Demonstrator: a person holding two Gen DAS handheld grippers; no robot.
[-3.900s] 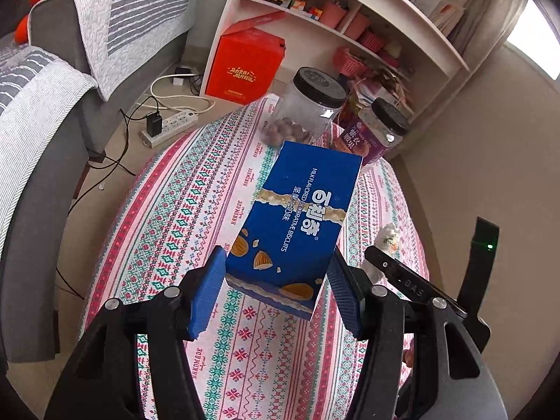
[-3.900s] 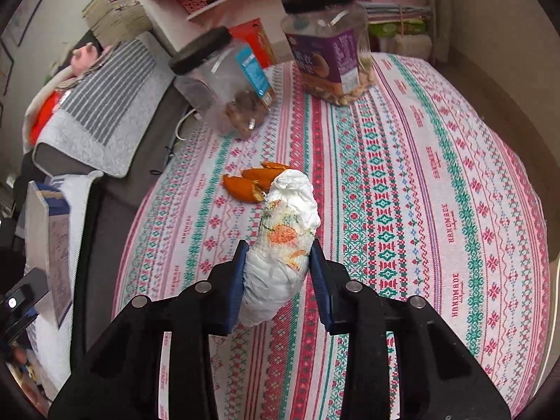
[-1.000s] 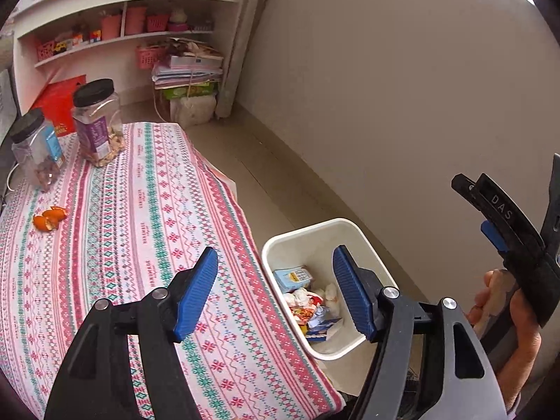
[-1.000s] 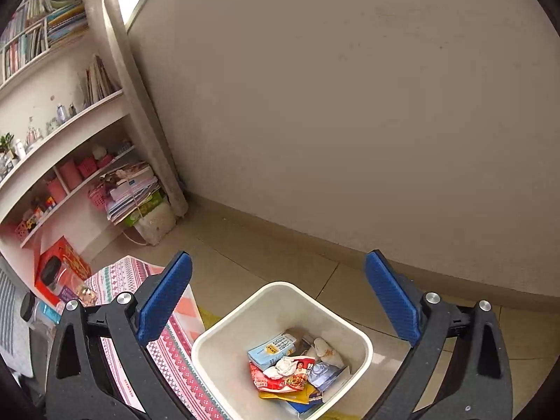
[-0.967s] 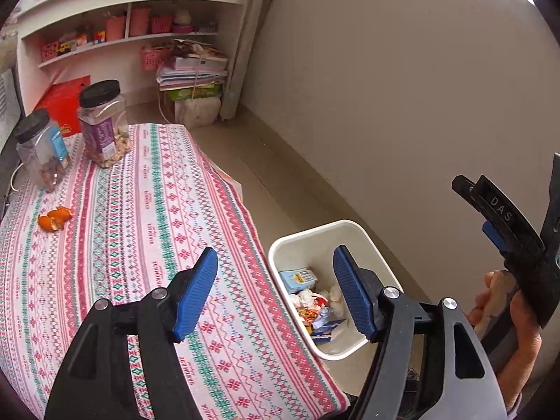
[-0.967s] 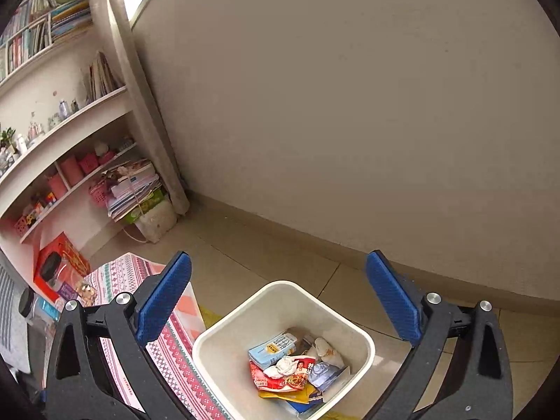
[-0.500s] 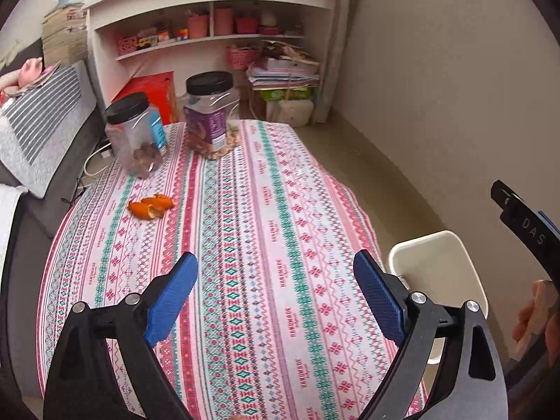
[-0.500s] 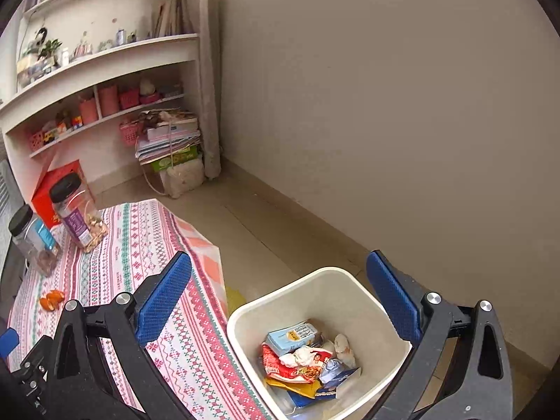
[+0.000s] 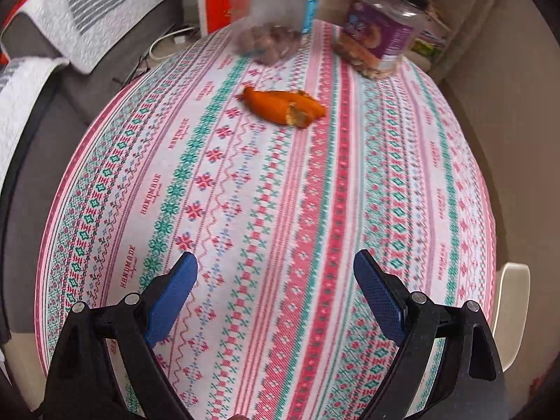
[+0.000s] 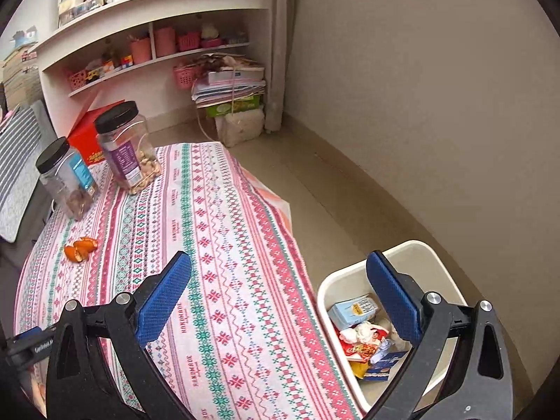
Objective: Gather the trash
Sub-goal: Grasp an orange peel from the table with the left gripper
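Left wrist view shows us the left gripper [image 9: 273, 287] spread wide with nothing between its blue pads [image 9: 173, 297], above the surface [image 9: 402, 192] covered by a patterned pink and green cloth. Ahead of it, well apart, we see the orange peel [image 9: 283, 106] lying on the cloth, near two clear jars with black lids: one jar with a blue label [image 9: 276, 17] and one jar with a purple label [image 9: 381, 31]. In the right wrist view, we see the right gripper [image 10: 280, 290] also wide open and holding nothing, above the near edge of the surface. The white bin [image 10: 430, 262] stands on the floor just beside the surface, and inside it we see a small blue carton [image 10: 353, 309], crumpled wrappers [image 10: 364, 343] and a dark blue box [image 10: 383, 365]. The same peel [image 10: 79, 247] lies at the far left side of the cloth.
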